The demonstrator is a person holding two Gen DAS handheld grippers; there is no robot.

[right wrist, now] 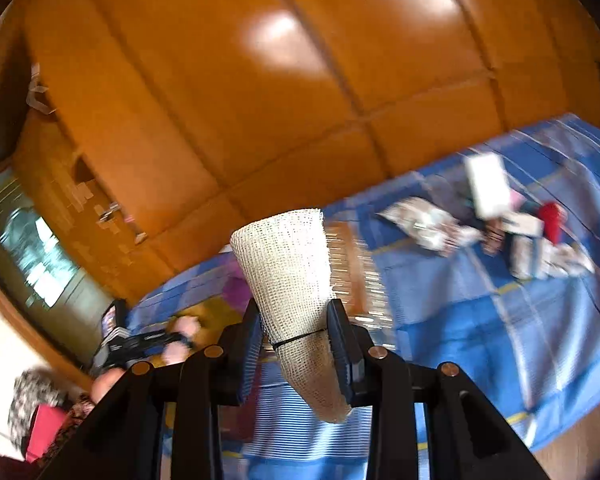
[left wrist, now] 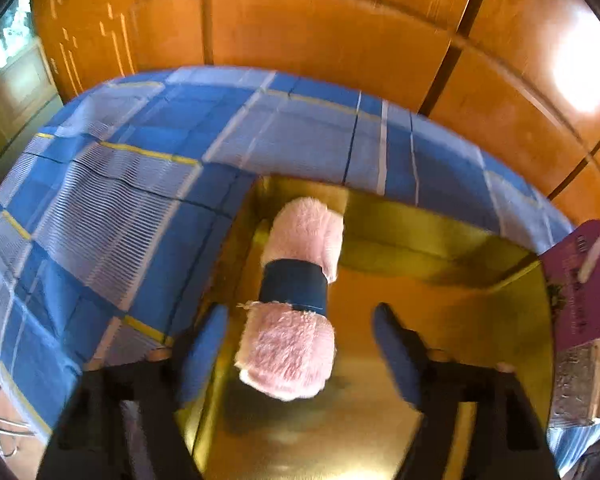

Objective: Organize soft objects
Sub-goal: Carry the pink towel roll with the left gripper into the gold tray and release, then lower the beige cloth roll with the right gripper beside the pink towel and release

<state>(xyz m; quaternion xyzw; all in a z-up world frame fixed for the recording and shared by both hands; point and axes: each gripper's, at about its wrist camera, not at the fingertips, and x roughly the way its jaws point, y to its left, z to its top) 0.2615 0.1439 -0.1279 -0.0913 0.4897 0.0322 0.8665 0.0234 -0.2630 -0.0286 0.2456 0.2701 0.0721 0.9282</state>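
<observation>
In the left wrist view a pink fluffy roll (left wrist: 296, 300) with a dark blue band around its middle lies in a yellow-lined box (left wrist: 440, 320). My left gripper (left wrist: 300, 344) is open, its blue pads on either side of the roll's near end without gripping it. In the right wrist view my right gripper (right wrist: 296, 328) is shut on a cream mesh roll (right wrist: 292, 276) tied with a black band, held up above the bed. The left gripper and pink roll also show far left in the right wrist view (right wrist: 176, 340).
A blue checked bedsheet (left wrist: 120, 208) surrounds the box. A purple packet (left wrist: 580, 280) and a foil bag (left wrist: 580, 380) lie at the box's right. Several loose items (right wrist: 500, 224) are piled on the sheet at right. Wooden panel walls (right wrist: 260, 100) stand behind.
</observation>
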